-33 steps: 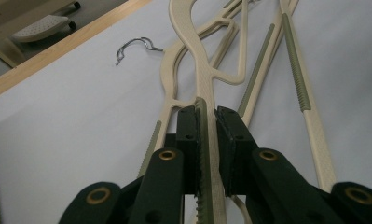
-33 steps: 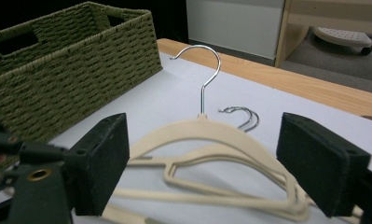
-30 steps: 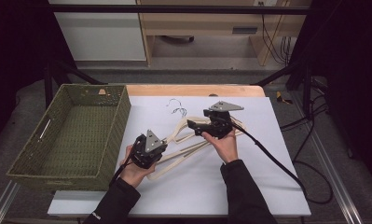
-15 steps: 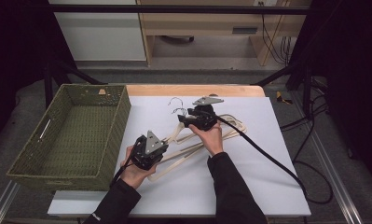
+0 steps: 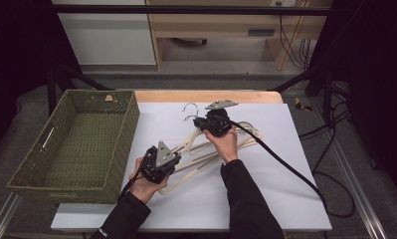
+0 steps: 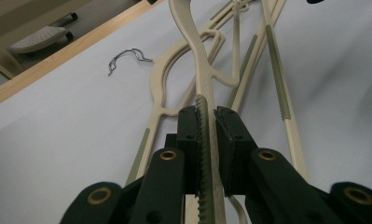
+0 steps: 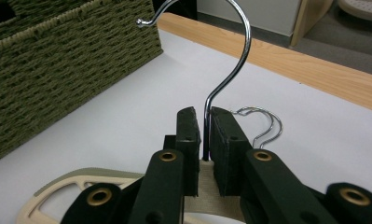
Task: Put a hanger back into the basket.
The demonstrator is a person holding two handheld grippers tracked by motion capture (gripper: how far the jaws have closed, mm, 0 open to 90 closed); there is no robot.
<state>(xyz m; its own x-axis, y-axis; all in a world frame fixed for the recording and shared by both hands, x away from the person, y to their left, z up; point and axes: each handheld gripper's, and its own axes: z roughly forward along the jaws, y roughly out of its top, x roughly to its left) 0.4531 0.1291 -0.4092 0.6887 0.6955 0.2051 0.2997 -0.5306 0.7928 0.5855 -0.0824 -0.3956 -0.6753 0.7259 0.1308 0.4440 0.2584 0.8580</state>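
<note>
The cream plastic coat hanger [image 5: 206, 149] with a chrome wire hook [image 7: 230, 56] lies mid-table; left gripper [image 6: 206, 135] clamps its arm, while the right gripper [image 7: 205, 135], which stood open a second ago, has just been closing on the hook's stem.

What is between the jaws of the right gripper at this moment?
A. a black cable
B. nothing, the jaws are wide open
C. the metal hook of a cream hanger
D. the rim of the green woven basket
C: in the right gripper view the jaws of the right gripper stand close on either side of the thin shaft of the metal hook, just above the neck of the cream hanger.
</note>
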